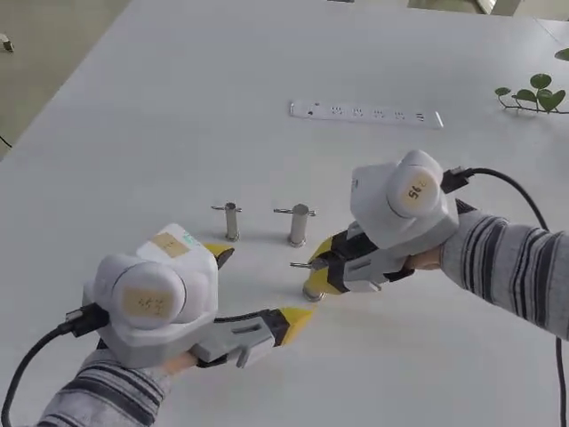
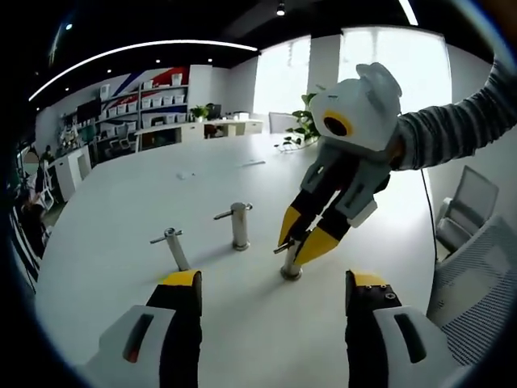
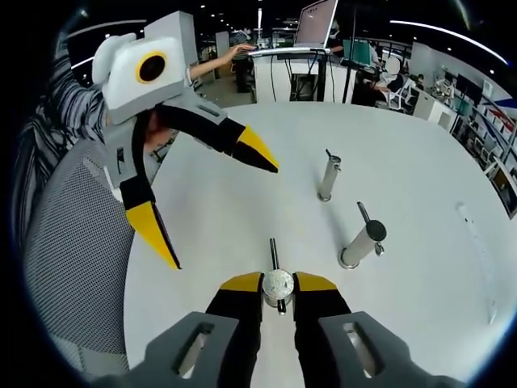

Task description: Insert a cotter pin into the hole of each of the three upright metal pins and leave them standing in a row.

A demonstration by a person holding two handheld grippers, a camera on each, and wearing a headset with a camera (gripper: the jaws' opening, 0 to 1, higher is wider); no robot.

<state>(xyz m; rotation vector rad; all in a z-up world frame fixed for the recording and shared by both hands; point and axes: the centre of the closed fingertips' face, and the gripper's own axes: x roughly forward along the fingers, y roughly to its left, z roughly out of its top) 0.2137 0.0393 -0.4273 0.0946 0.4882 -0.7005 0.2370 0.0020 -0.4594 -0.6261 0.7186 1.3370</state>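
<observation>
Two upright metal pins [image 1: 232, 221] [image 1: 299, 224] stand side by side on the white table [image 1: 178, 133], each with a cotter pin through its top. A third metal pin [image 1: 313, 289] stands nearer to me, with a cotter pin [image 1: 302, 264] sticking out to the left. My right gripper [image 1: 322, 267] is shut on this third pin's top [image 3: 278, 284], its jaws flanking the head, and the cotter pin [image 3: 274, 252] points away. My left gripper [image 1: 260, 286] hovers open just left of it, nothing between its jaws. The left gripper view looks at all three pins [image 2: 174, 246] [image 2: 240, 225] [image 2: 291, 263].
A white power strip [image 1: 364, 113] lies farther back on the table. A green plant [image 1: 533, 93] sits at the far right edge. An office chair [image 2: 464, 206] stands beyond the table's side. Cables trail from both grippers.
</observation>
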